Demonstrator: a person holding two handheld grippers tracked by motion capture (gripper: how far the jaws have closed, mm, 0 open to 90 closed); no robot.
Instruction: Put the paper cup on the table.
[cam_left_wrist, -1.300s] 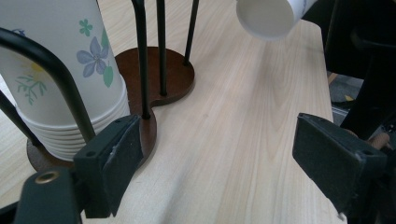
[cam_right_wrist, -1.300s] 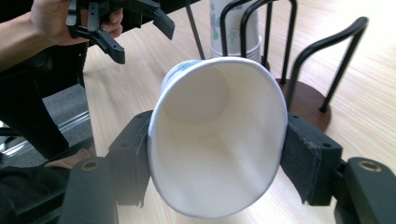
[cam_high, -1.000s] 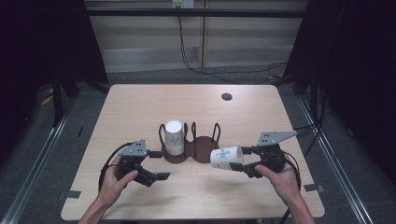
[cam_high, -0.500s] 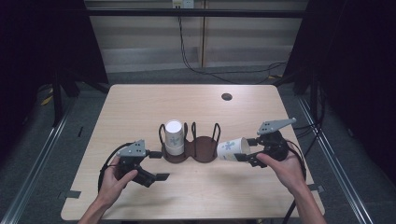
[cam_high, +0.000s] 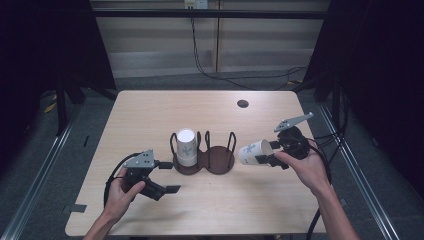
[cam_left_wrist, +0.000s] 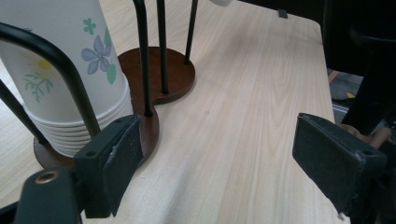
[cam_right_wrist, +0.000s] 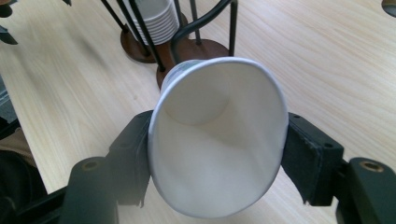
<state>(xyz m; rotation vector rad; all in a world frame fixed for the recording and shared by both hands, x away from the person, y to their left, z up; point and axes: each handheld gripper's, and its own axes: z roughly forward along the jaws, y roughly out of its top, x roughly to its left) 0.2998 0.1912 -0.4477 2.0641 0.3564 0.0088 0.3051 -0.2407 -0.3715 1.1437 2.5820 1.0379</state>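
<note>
Now your right gripper (cam_high: 263, 154) has the single white paper cup with the pale flower print (cam_high: 251, 152), jaws pinched on its wall near the rim so the mouth is squeezed into an oval in the right gripper view (cam_right_wrist: 219, 140). A second ago that cup lay lower and nearer your edge of the light wooden table (cam_high: 150, 110), just in front of the holder's right end; you have carried it out toward the right edge and lifted it. It now hangs on its side, bottom pointing at the dark brown wooden two-ring cup holder with black wire hoops (cam_high: 220, 162), close beside it but not touching.

Your left gripper (cam_high: 167, 176) has stayed put near the table's front left, jaws spread wide with nothing between them. In its own view the pads (cam_left_wrist: 119, 163) frame the holder's left base, where the nested stack of white flowered paper cups (cam_high: 186, 146) stands upright inside the left ring.

So the right ring (cam_left_wrist: 168, 70) is empty. To my eye you have pulled back for room, and the cup wants turning upright and lowering between those hoops. Mind the grip: that squeezed wall could crease, or catch on a wire.
</note>
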